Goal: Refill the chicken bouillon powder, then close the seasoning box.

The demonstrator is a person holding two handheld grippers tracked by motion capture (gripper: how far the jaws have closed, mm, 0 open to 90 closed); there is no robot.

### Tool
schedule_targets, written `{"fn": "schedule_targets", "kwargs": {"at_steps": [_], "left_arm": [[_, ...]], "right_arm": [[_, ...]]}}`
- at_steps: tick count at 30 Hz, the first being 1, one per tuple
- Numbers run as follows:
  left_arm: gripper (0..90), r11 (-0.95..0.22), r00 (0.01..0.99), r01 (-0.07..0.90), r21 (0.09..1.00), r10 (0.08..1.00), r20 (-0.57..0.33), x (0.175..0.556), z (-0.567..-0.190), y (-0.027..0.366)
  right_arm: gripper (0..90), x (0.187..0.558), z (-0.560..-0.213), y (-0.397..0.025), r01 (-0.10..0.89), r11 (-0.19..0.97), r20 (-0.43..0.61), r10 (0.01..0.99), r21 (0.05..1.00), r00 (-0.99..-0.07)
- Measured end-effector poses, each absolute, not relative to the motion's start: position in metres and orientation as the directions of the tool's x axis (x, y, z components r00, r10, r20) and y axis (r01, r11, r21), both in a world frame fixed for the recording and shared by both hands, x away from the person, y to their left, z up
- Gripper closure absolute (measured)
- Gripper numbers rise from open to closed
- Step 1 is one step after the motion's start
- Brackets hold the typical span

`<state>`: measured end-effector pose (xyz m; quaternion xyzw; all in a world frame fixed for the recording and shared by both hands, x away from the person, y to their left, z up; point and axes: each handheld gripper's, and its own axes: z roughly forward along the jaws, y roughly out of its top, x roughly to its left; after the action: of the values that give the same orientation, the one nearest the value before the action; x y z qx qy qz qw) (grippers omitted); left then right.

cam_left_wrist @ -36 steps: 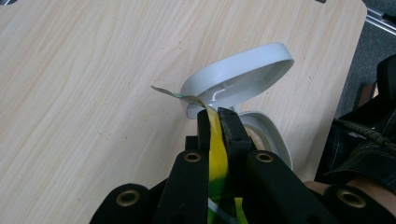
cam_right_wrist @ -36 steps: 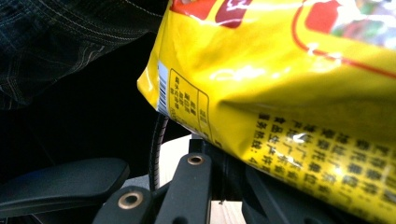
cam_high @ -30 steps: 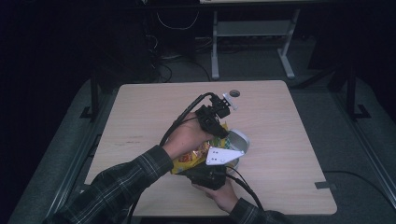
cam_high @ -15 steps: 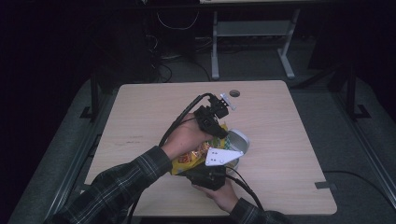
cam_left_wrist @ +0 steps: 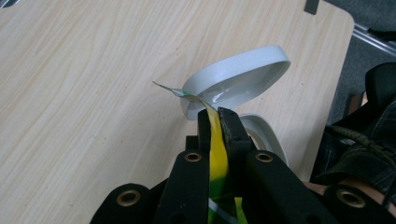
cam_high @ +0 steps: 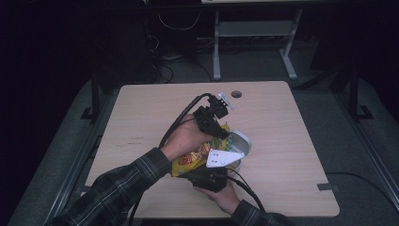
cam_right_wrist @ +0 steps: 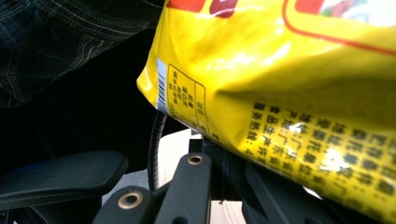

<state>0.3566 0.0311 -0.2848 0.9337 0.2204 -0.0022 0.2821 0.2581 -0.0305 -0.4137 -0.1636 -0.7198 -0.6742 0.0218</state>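
Yellow packet (cam_left_wrist: 215, 154) edge pinched (left gripper (cam_left_wrist: 215, 122)), table (cam_high: 291, 132) open

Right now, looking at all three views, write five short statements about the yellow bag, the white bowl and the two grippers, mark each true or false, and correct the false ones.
1. The left gripper has its jaws closed on an edge of the yellow bag. True.
2. The white bowl stands flat and upright on the table. False: it is tilted, its opening facing sideways.
3. The bag carries printed text and a barcode. True.
4. The bag lies alone at the table's far edge. False: it is held up between the two grippers near the person's side.
5. The right gripper rests far from the bag. False: it is right below the bag.
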Motion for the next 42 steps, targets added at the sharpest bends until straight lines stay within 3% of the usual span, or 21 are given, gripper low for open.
{"fn": "schedule_targets", "kwargs": {"at_steps": [42], "left_arm": [[90.0, -0.586, 0.907, 0.393, 0.708, 0.374, -0.194, 0.342, -0.267, 0.106]], "right_arm": [[90.0, 0.264, -0.428, -0.021, 0.315, 0.134, 0.277, 0.247, 0.939, -0.929]]}}
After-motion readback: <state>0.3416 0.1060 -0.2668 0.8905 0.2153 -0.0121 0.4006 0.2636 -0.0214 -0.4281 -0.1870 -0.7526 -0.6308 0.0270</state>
